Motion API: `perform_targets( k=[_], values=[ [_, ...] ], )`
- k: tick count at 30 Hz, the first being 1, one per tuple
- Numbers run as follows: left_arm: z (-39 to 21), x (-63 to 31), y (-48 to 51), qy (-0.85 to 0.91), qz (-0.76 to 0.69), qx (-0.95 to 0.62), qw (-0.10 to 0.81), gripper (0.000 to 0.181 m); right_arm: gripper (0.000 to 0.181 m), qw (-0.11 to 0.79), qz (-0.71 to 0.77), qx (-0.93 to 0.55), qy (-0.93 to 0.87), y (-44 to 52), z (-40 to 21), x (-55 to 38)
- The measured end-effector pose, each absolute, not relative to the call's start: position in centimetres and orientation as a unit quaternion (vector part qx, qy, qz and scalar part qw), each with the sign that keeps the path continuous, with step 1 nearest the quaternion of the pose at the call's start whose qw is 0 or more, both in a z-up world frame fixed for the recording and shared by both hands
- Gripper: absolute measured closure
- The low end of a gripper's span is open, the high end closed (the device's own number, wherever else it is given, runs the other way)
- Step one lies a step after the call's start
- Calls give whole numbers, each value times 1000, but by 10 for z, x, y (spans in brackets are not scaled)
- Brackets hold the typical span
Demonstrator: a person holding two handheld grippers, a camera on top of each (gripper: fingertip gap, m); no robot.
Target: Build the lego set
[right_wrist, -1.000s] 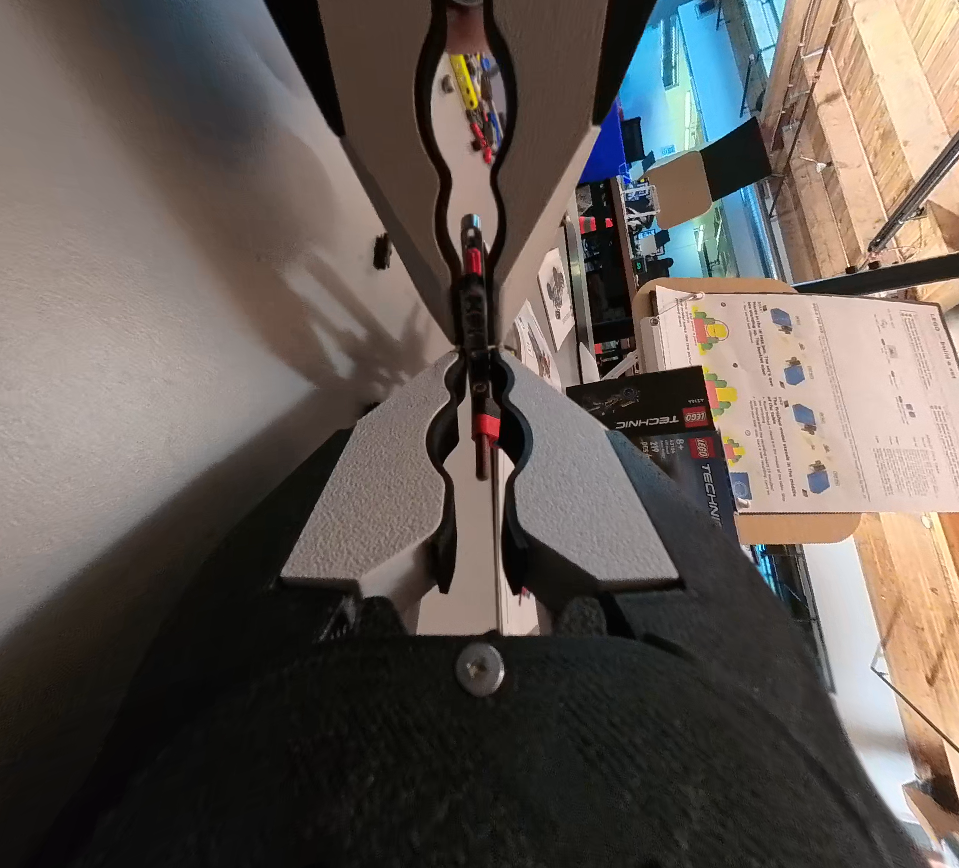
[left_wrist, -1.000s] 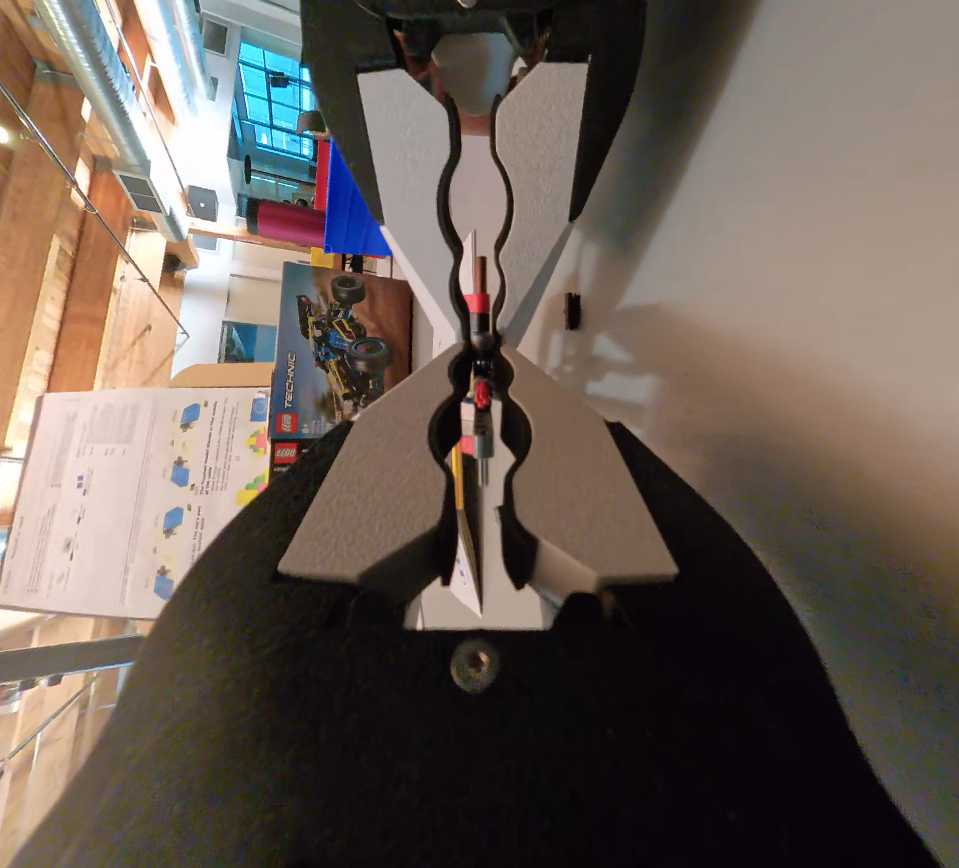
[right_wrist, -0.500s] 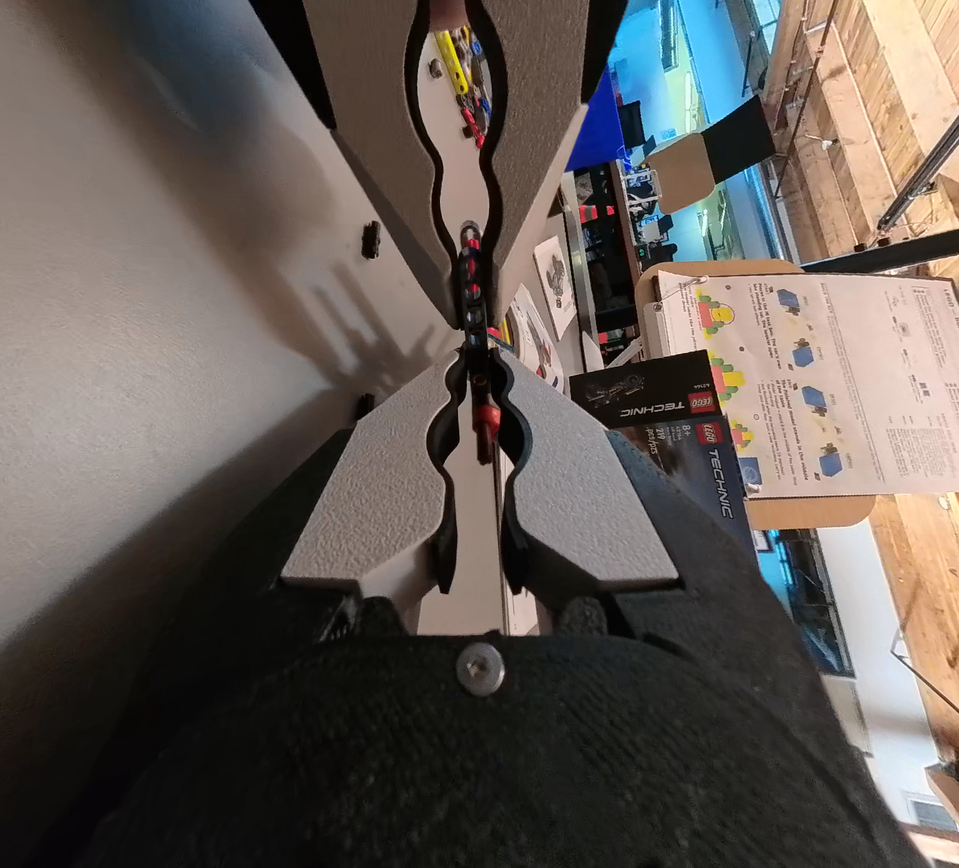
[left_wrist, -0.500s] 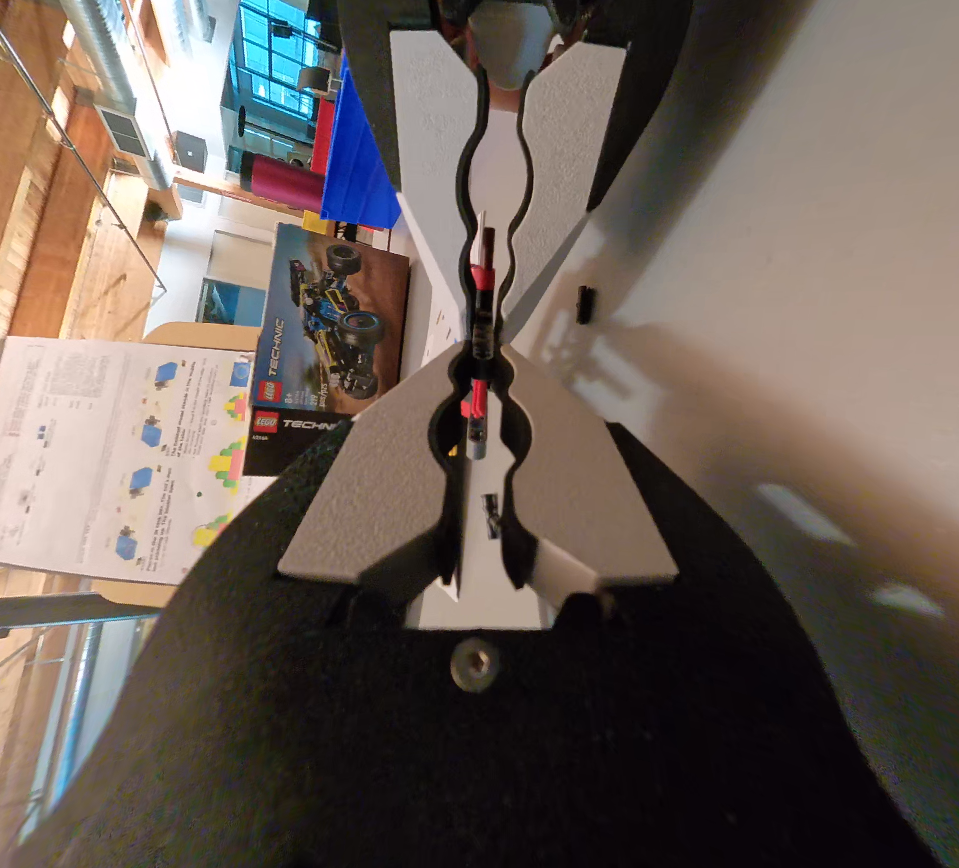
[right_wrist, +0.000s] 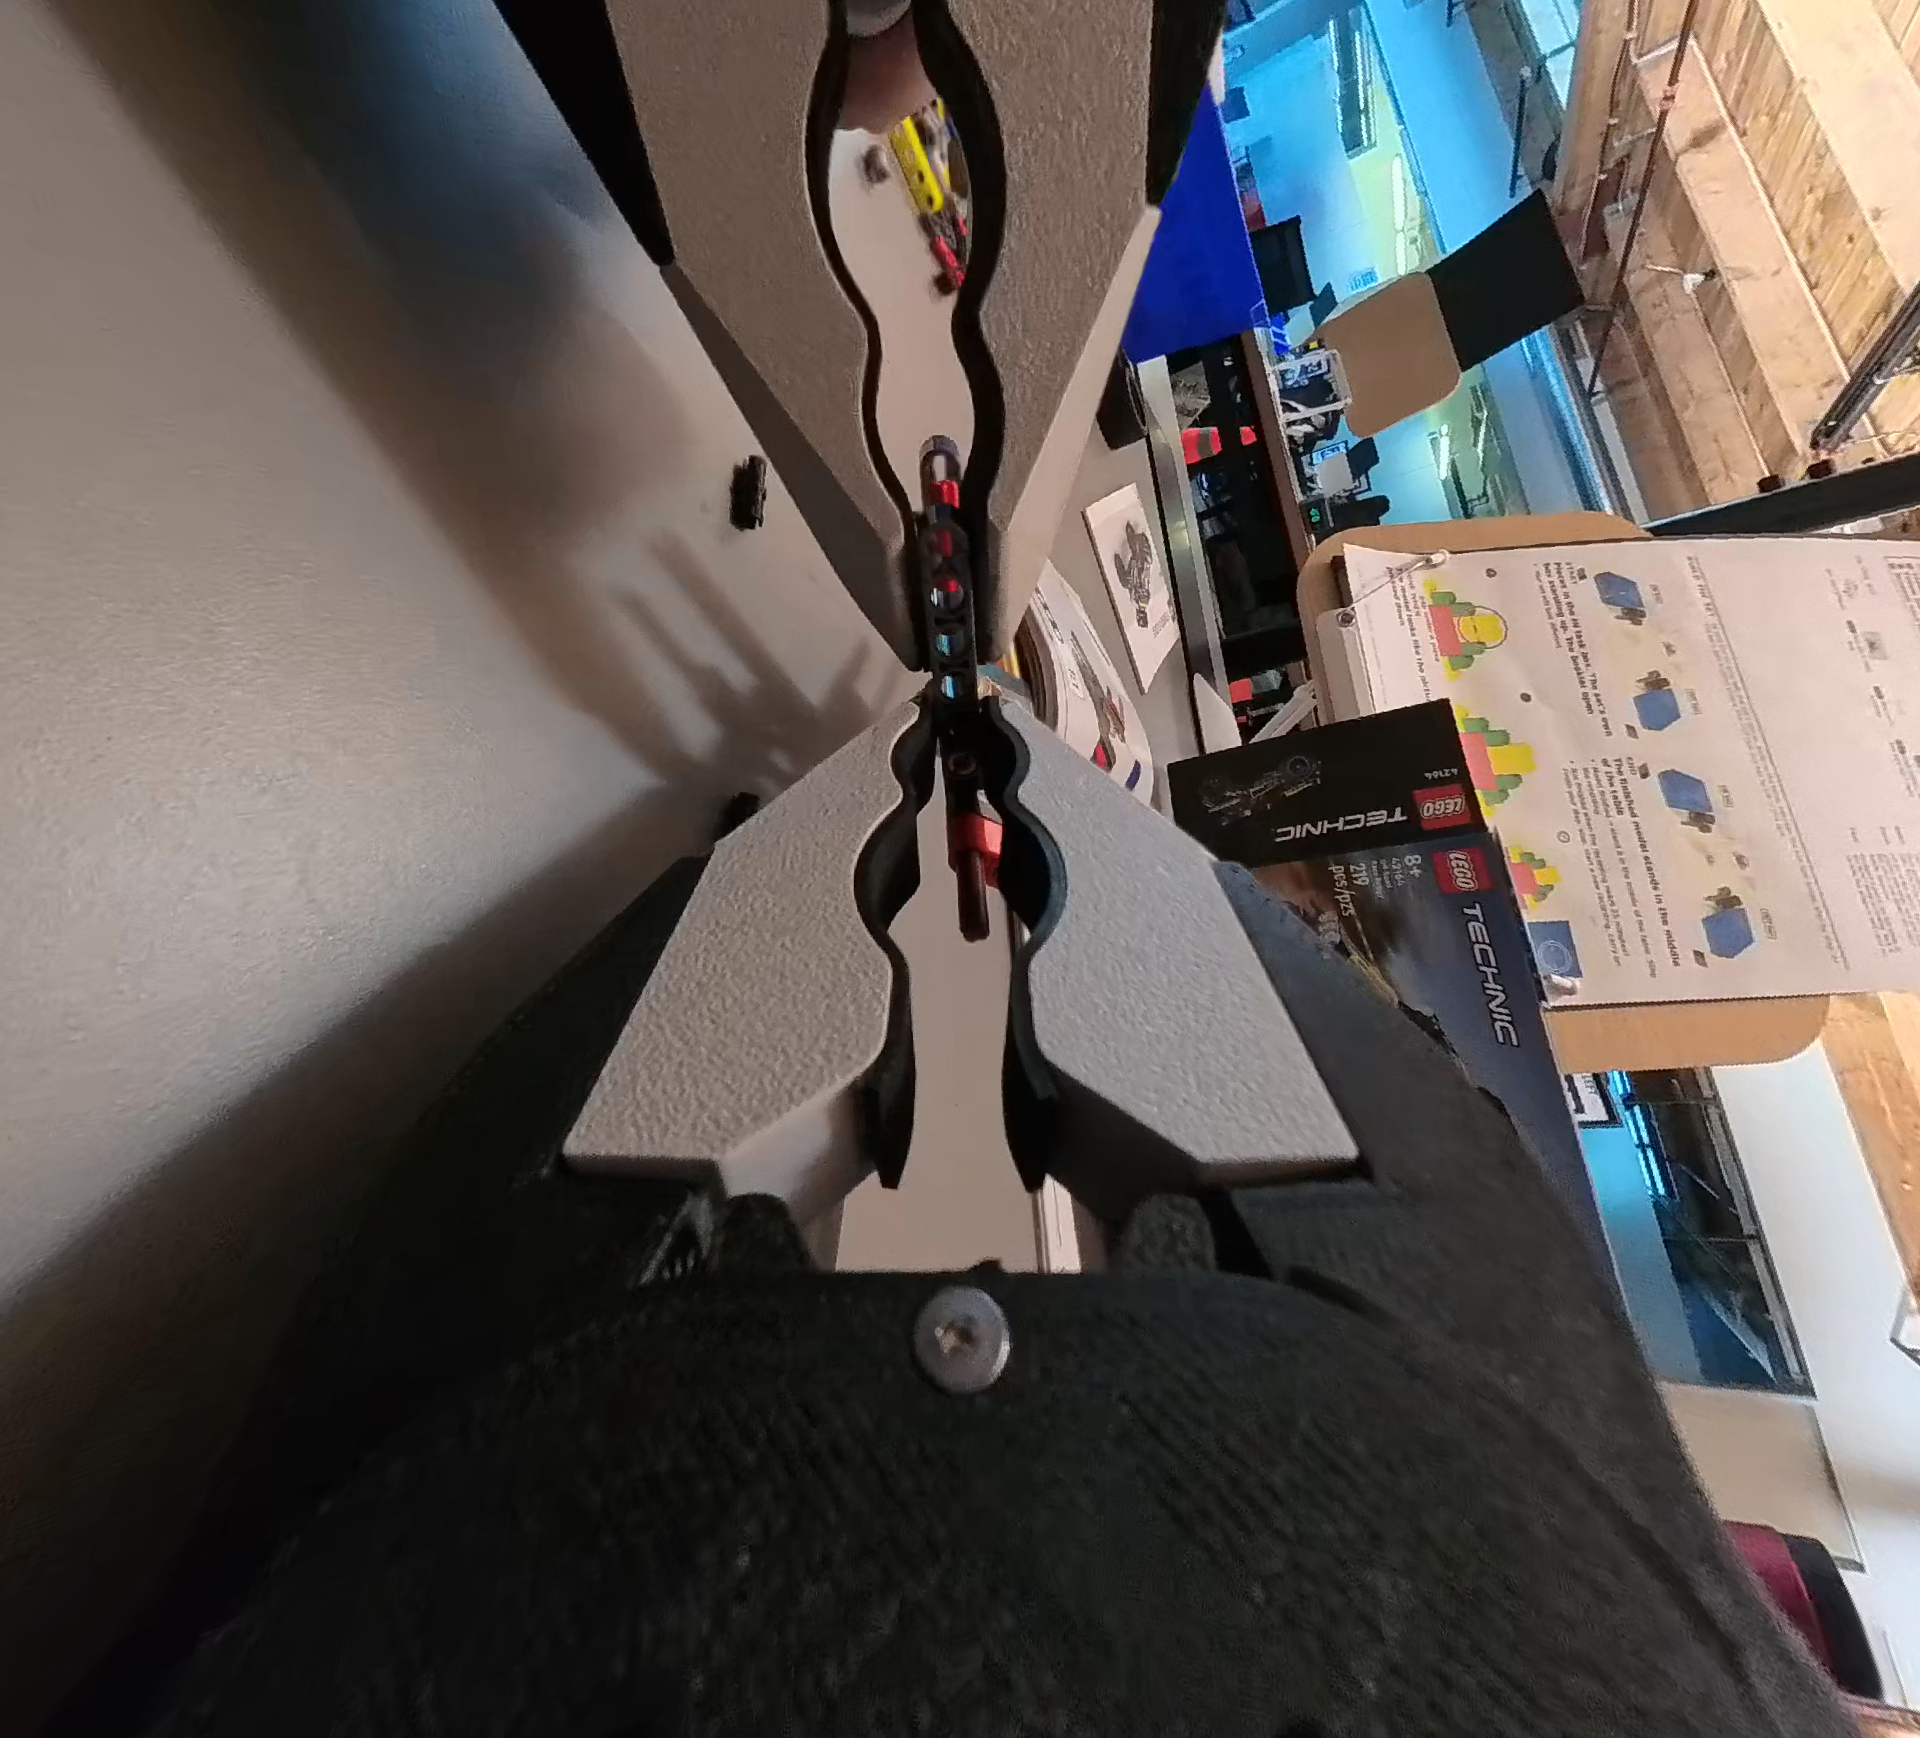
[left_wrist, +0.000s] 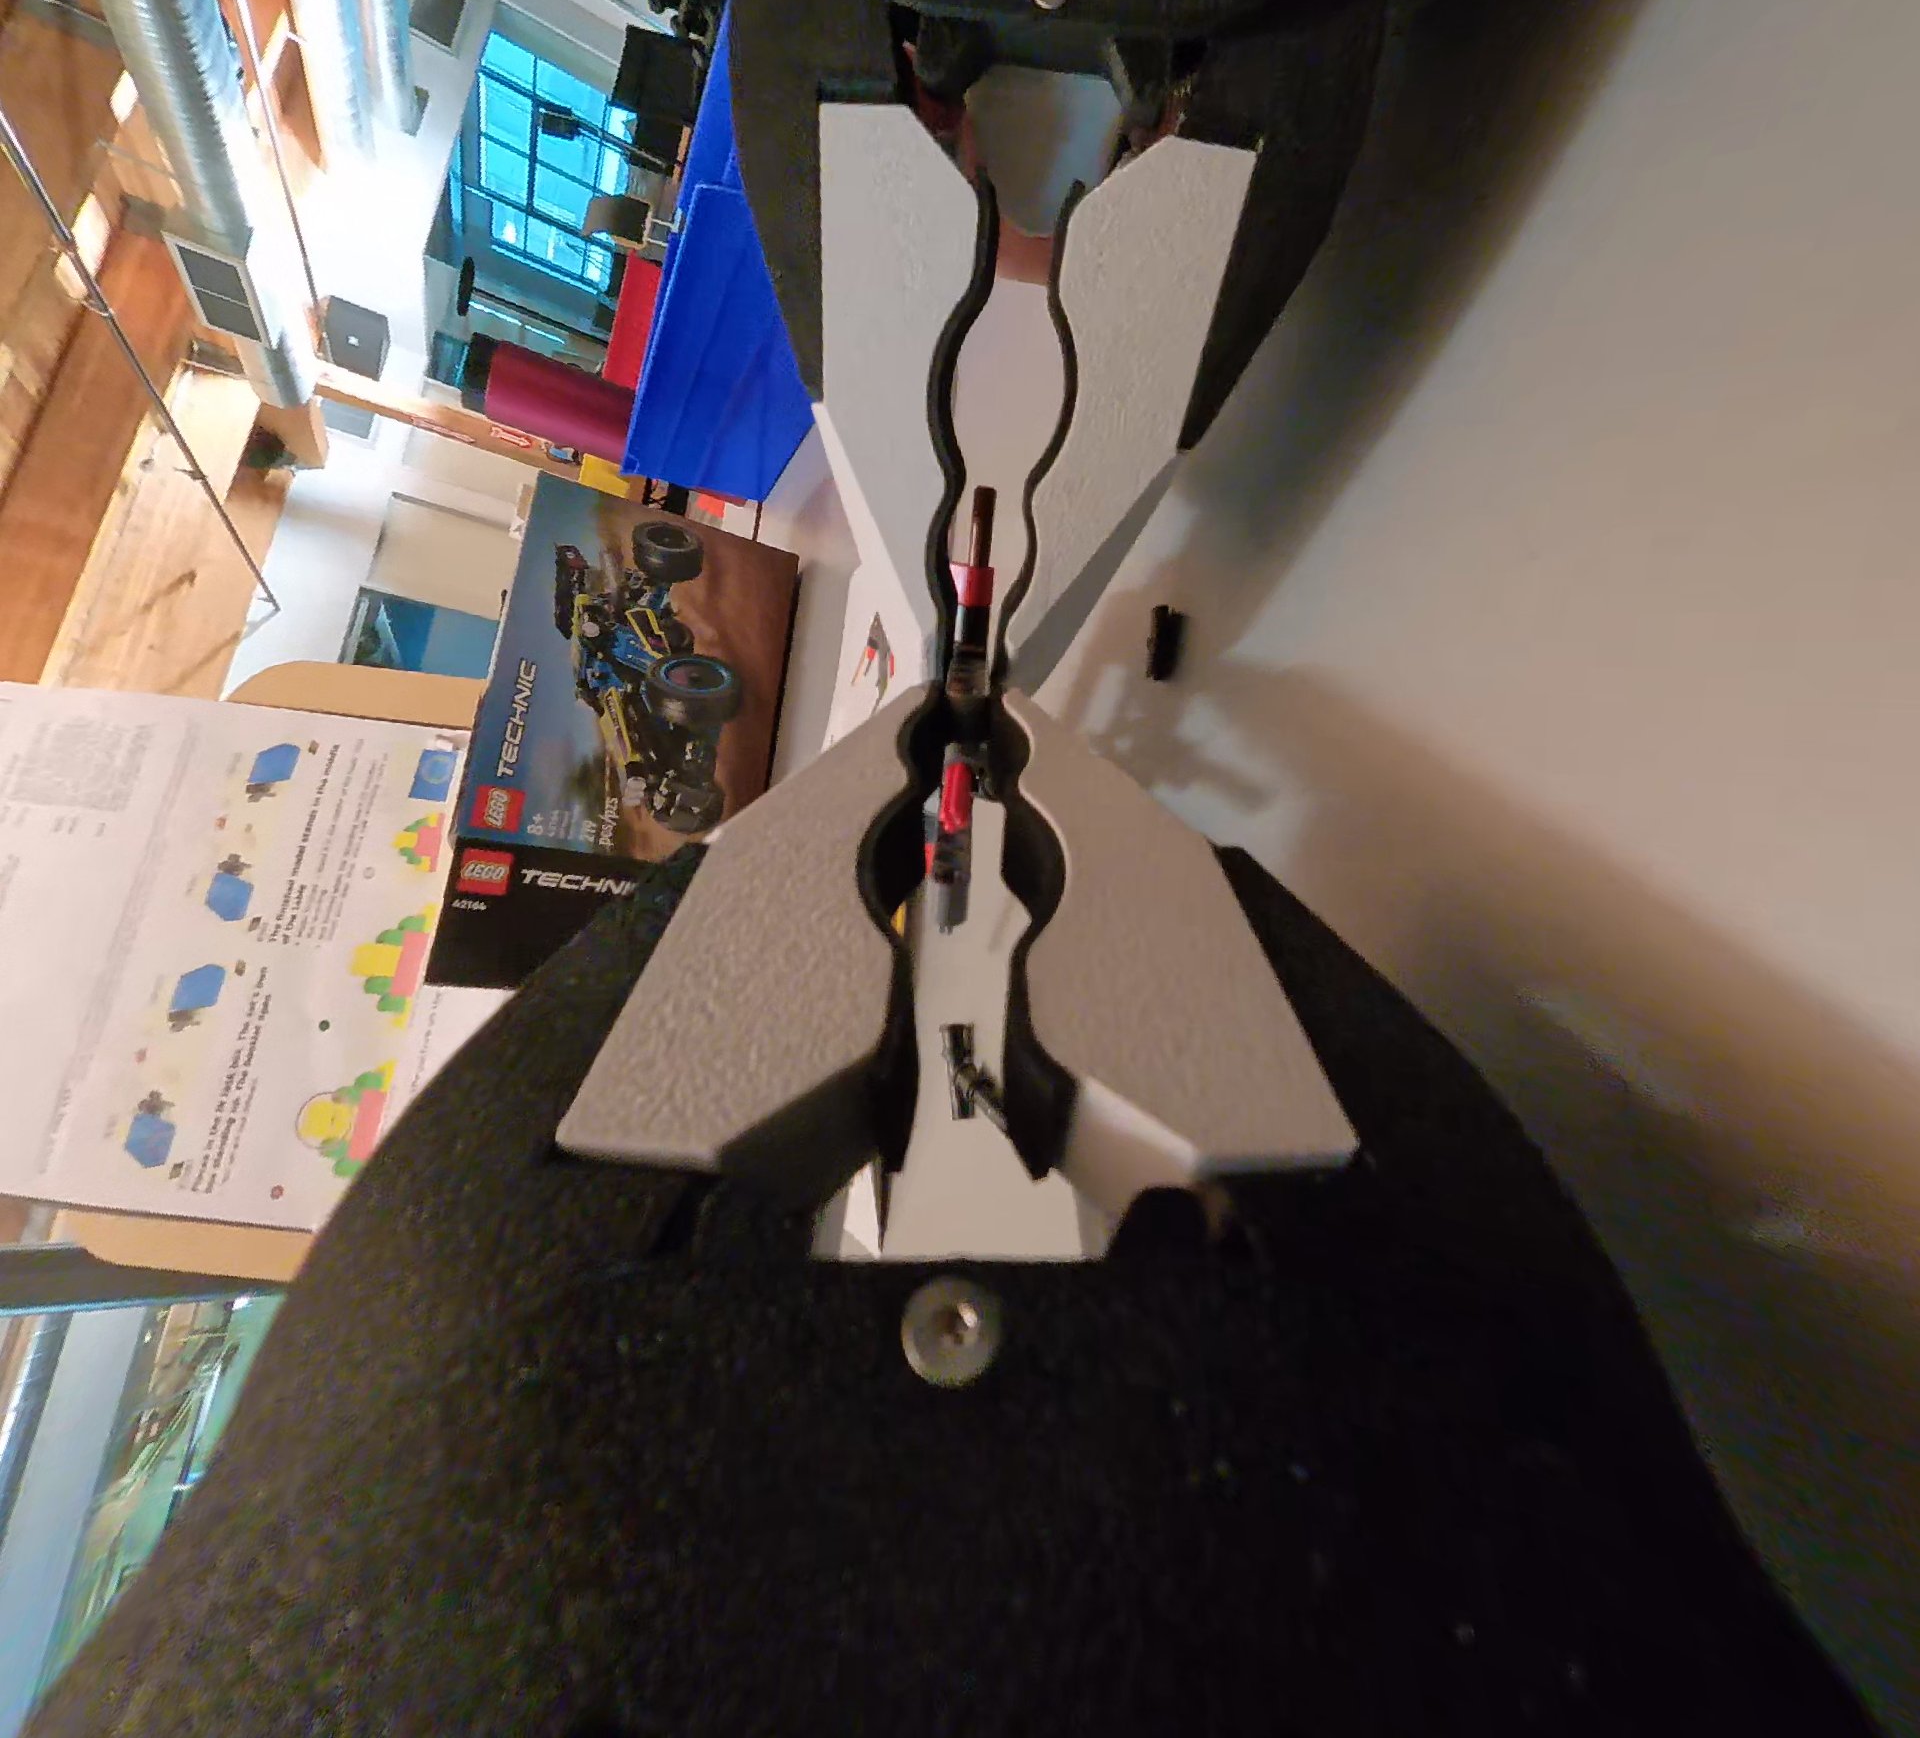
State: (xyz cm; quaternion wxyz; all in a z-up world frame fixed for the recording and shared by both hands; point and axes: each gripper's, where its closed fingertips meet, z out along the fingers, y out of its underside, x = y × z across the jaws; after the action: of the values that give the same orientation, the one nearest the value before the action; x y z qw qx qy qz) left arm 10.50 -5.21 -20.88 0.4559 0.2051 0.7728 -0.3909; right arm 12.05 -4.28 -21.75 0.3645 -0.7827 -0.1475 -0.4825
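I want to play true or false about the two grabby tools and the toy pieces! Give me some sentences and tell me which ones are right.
1. Both tools face each other tip to tip. True: the left tool meets the right tool head on.
2. The thin black beam with red pins lies loose on the table. False: it is pinched between the two tools' tips.
3. A blue plastic bin stands behind the set's box with a buggy picture. True.
4. The white table is covered in yellow bricks. False: near the tools it holds only a small black piece.
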Motion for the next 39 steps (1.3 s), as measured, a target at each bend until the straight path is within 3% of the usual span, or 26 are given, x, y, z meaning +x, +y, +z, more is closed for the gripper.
perform_targets(
  k=[1, 7, 11, 14, 20, 26, 36, 39],
  values=[
    [-209, 106, -53, 774, -389, 204, 456, 176, 175, 364, -484, -783, -146, -44, -218, 121],
    [-205, 124, -48, 780, -368, 155, 482, 176, 162, 403, -441, -795, -103, -62, -206, 123],
    [-204, 136, -40, 771, -331, 142, 525, 176, 152, 450, -212, -867, 26, -80, -217, 109],
    [-214, 139, -41, 774, -306, 149, 534, 176, 158, 495, -102, -861, 59, -68, -220, 90],
    [-217, 143, -35, 771, -265, 158, 558, 176, 167, 408, -82, -905, 84, -64, -255, 92],
    [-220, 140, -36, 769, -250, 173, 562, 176, 178, 408, -75, -902, 117, -63, -255, 98],
    [-228, 133, -40, 785, -271, 169, 530, 176, 178, 404, -91, -902, 120, -64, -256, 103],
    [-230, 133, -40, 786, -264, 172, 532, 176, 178, 445, -136, -879, 98, -59, -239, 107]
  ],
)
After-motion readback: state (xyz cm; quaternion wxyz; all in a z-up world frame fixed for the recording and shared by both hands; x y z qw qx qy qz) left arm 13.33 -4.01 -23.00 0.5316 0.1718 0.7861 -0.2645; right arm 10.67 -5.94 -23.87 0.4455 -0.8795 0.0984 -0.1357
